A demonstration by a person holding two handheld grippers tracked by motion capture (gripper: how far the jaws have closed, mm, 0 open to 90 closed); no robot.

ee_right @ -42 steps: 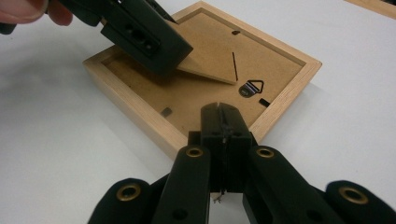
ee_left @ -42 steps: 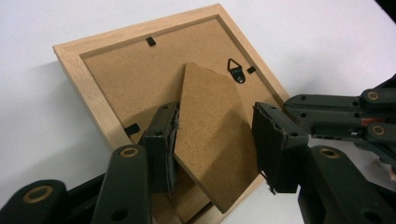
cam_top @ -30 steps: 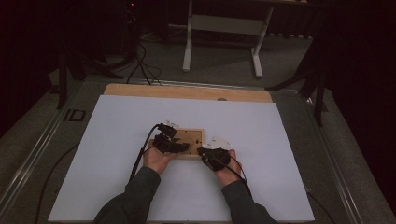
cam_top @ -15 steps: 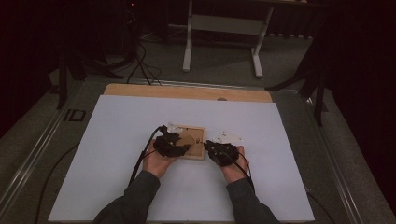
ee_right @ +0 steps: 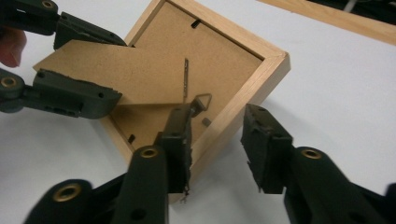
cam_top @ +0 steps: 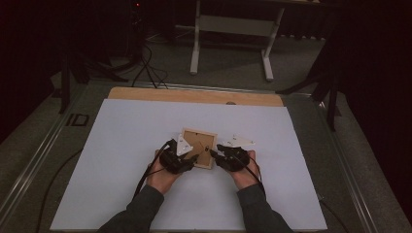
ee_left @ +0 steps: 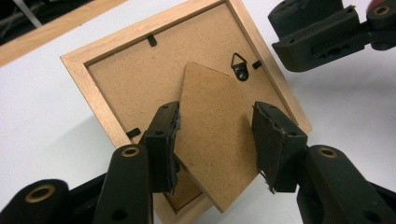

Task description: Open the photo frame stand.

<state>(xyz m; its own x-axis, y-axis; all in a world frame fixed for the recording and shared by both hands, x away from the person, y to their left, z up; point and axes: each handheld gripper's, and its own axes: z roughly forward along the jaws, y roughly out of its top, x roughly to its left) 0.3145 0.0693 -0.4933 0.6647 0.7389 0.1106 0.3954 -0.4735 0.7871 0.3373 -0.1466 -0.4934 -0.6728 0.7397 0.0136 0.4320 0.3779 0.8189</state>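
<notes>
A small wooden picture frame (cam_top: 198,143) lies face down on the white sheet, its brown backing board (ee_left: 140,79) up. Its fibreboard stand leaf (ee_left: 217,107) is swung up off the back. My left gripper (ee_left: 215,135) is shut on that stand leaf (ee_right: 140,74), one jaw on each long edge. A metal hanger (ee_right: 201,101) sits near the frame's corner. My right gripper (ee_right: 217,140) has just been opening. Its jaws straddle the frame's side rail (ee_right: 243,100) without pressing on it. From above, the left gripper (cam_top: 183,156) and right gripper (cam_top: 217,150) flank the frame.
The white sheet (cam_top: 121,160) covers most of the table, with a bare wooden strip (cam_top: 194,95) along the far edge. Metal rails (cam_top: 43,145) border the table. Beyond it stand a white desk frame (cam_top: 233,29) and floor cables (cam_top: 145,68).
The left hand has drawn a little toward the near edge. The right hand has shifted slightly to the right of the frame.
</notes>
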